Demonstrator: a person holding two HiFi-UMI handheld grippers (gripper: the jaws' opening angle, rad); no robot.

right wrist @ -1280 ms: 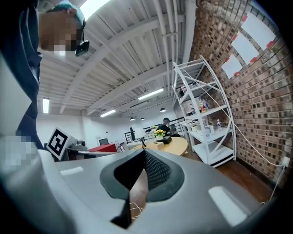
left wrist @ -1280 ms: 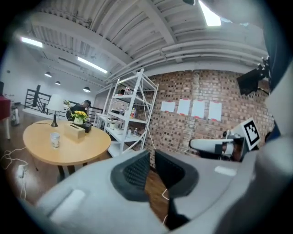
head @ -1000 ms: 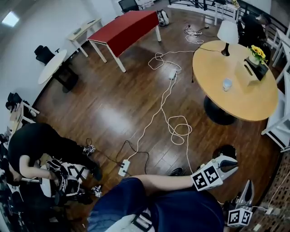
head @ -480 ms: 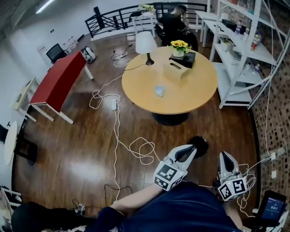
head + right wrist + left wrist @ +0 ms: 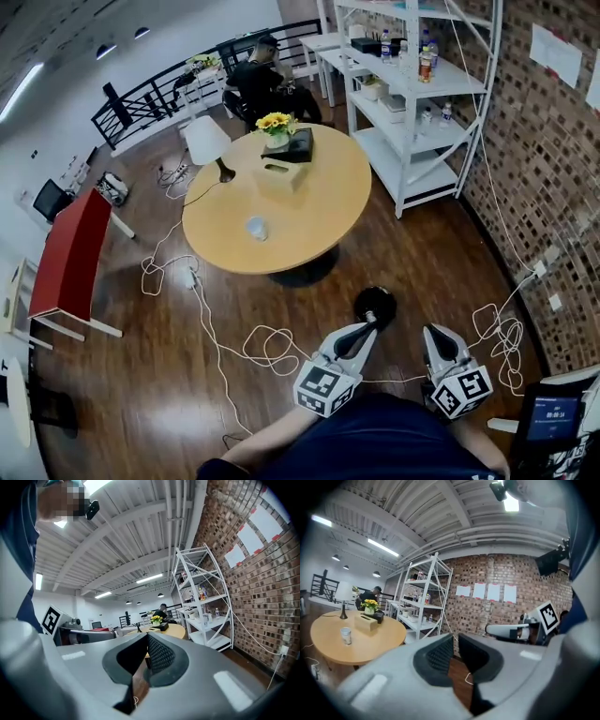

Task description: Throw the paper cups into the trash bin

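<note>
You are holding both tools low in front of you, over the wood floor and well apart from the cup. The left tool (image 5: 364,330) is showing its pads drawn almost together with only a thin slit between them and nothing in it. The right tool (image 5: 435,336) is sitting fully closed and is carrying nothing either.

The one paper cup (image 5: 257,228) you can see is standing upright on the round wooden surface (image 5: 309,216), towards its near left part, apart from the tissue box (image 5: 281,175) and the lamp (image 5: 208,141). A dark round thing (image 5: 375,304) is sitting on the floor between you and the surface, just ahead of the left tool; it is probably the trash bin, though its opening is not clear from here.

Expect the cup to be very light and thin-walled, so it is likely going to crush or tip under a hard squeeze. Whether it is holding any liquid cannot be told. You are best taking it across the side wall just under the rolled rim, where paper is stiffest, with the jaws opened wider than the cup and closed gently.
</note>
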